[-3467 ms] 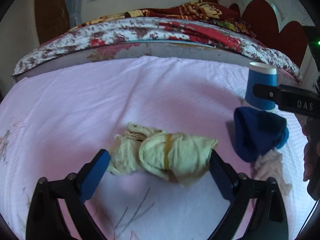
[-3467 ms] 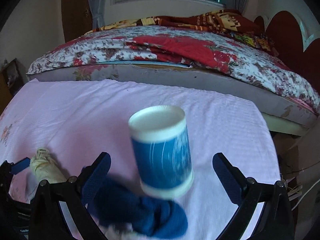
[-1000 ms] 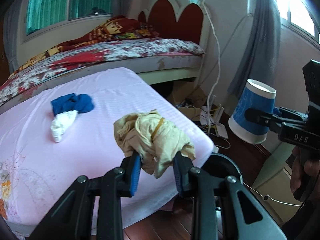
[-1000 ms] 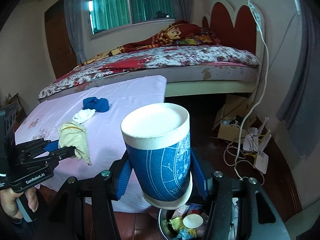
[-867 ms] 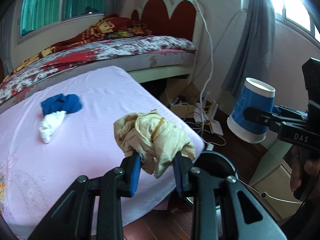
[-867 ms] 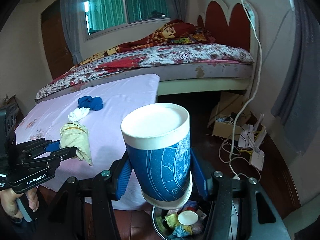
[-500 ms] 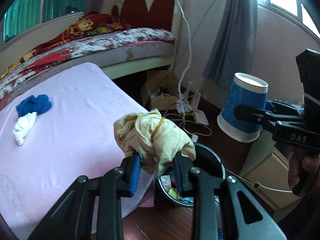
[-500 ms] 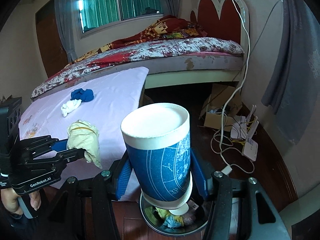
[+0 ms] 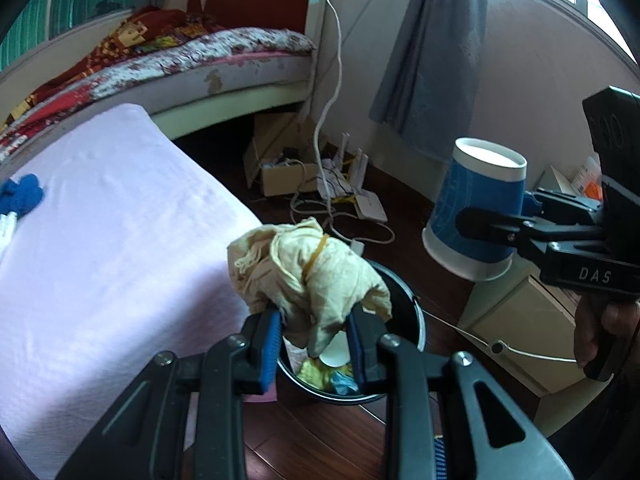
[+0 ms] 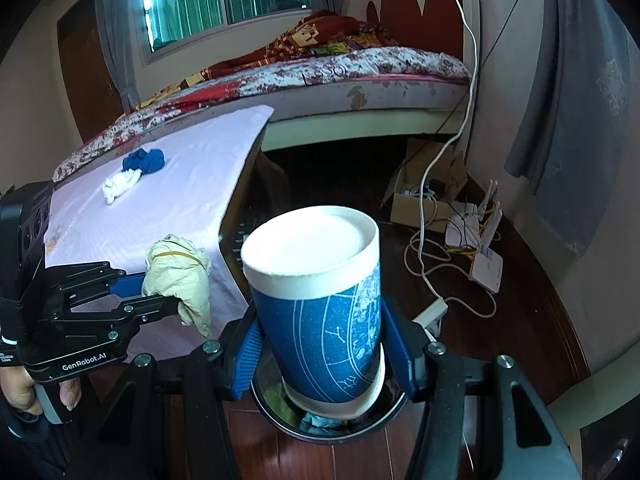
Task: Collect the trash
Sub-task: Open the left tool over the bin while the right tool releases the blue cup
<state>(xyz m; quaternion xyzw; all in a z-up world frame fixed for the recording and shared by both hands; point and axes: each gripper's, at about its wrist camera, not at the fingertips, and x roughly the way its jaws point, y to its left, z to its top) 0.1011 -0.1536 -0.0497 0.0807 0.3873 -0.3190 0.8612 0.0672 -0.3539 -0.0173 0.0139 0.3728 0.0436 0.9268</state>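
Observation:
My left gripper (image 9: 314, 334) is shut on a crumpled yellowish rag (image 9: 308, 268) with a rubber band, held above the black trash bin (image 9: 414, 312); the rag also shows in the right wrist view (image 10: 180, 276). My right gripper (image 10: 322, 344) is shut on a blue paper cup (image 10: 316, 300), upside down, directly over the bin (image 10: 384, 420). The cup appears in the left wrist view (image 9: 474, 210) right of the bin. The bin holds a white cup and coloured scraps.
The pink-sheeted table (image 9: 100, 240) is to the left, carrying a blue cloth (image 10: 144, 160) and a white wad (image 10: 120, 184). A bed (image 10: 360, 76), a cardboard box (image 9: 280, 164), cables and a router (image 10: 486, 268) lie beyond on the wooden floor.
Both grippers have swung right, away from the table, and now hang over the trash bin, still gripping the rag and the cup.

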